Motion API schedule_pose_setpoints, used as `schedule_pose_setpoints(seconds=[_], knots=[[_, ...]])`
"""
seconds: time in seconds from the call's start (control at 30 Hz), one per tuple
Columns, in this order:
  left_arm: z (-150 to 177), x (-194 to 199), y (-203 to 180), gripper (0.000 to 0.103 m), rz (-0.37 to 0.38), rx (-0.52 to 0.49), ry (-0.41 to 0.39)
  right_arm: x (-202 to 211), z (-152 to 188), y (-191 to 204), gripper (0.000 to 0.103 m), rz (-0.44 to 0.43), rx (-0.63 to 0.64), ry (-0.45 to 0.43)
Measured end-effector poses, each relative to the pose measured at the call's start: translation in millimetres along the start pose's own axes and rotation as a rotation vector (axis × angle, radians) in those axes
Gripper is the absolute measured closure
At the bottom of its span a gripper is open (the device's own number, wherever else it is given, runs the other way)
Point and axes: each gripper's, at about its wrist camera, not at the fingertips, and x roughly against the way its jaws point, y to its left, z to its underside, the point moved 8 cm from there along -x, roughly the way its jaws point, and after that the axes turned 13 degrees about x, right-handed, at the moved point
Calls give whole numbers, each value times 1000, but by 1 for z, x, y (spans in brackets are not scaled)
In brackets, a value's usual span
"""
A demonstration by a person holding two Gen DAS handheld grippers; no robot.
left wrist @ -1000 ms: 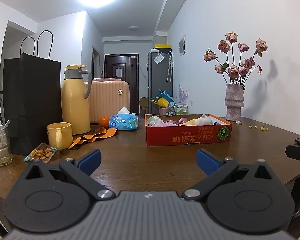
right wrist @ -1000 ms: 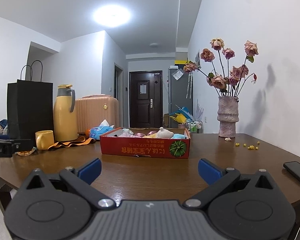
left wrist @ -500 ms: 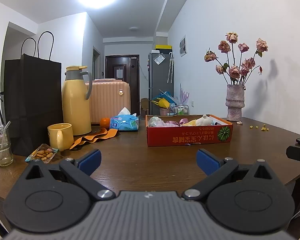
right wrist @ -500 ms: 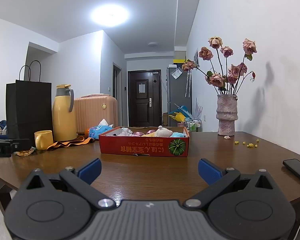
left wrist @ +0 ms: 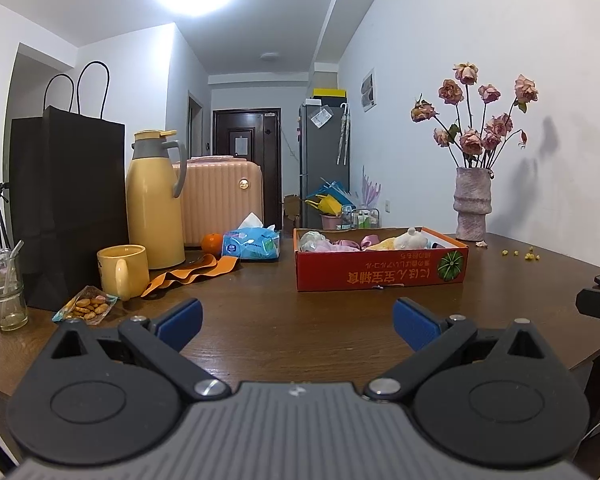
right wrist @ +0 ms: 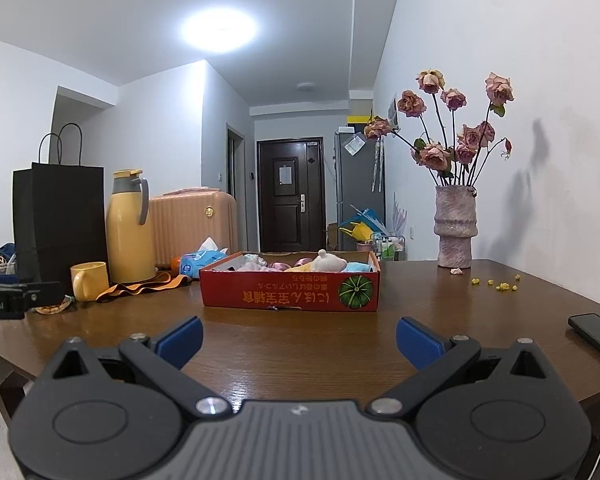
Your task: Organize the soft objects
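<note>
A shallow red cardboard box (left wrist: 380,274) (right wrist: 290,290) stands on the brown table, holding several soft things: pink cloth (left wrist: 348,243), a white plush toy (left wrist: 411,239) (right wrist: 327,261) and a light blue piece (right wrist: 358,267). My left gripper (left wrist: 298,322) hovers over the table's near edge, well short of the box, open with nothing between its blue pads. My right gripper (right wrist: 298,334) also stands open and empty, facing the box from the front. Each gripper's body shows at the edge of the other's view.
On the left stand a black paper bag (left wrist: 66,208), a yellow thermos (left wrist: 154,204), a yellow mug (left wrist: 122,272), a glass (left wrist: 2,290), a snack packet (left wrist: 85,307), orange cloth (left wrist: 192,270), tissue pack (left wrist: 252,244) and an orange (left wrist: 212,242). A vase of dried roses (right wrist: 456,228) and a phone (right wrist: 596,334) sit right.
Both views have shifted very slightly; the right gripper has edged a little toward the box. Both grippers stay open and empty.
</note>
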Motion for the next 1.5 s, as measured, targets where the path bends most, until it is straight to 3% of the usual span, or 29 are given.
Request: schedule_pose_setpoints(seconds=[1.5], knots=[[4, -1, -1, 0, 16, -7, 15, -3, 7, -1, 0, 12, -23, 25]])
